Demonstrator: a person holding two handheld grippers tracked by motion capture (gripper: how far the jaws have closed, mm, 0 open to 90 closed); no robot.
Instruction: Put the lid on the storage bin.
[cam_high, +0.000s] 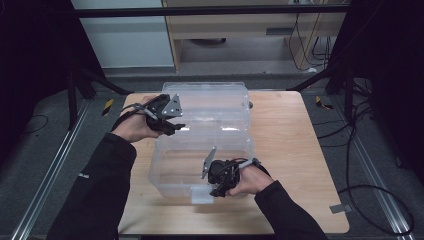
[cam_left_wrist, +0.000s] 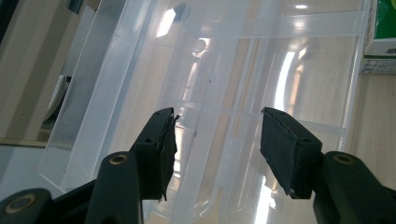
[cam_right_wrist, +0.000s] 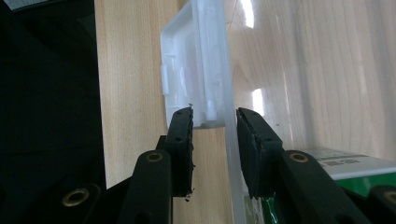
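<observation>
A clear plastic box (cam_high: 165, 167) stands on the wooden table (cam_high: 290, 150) with its lid (cam_high: 215, 97) swung back. My left gripper (cam_high: 176, 127) hovers at the left end of the hinge line. In the left gripper view it (cam_left_wrist: 217, 135) is open, and the clear lid (cam_left_wrist: 233, 60) lies beyond the jaws with nothing pressed between them. My right gripper (cam_high: 217, 189) is at the box's front wall beside the white latch (cam_high: 202, 196). In the right gripper view it (cam_right_wrist: 215, 126) straddles the front rim (cam_right_wrist: 229, 140) at the foot of the latch (cam_right_wrist: 187, 70) and appears shut on it.
A green and white carton (cam_right_wrist: 345, 172) lies just past the front wall on the box's inner side; a green and white carton (cam_left_wrist: 380, 37) also shows beyond the lid. Black frame poles and cables surround the table. Bare wood lies right of the box.
</observation>
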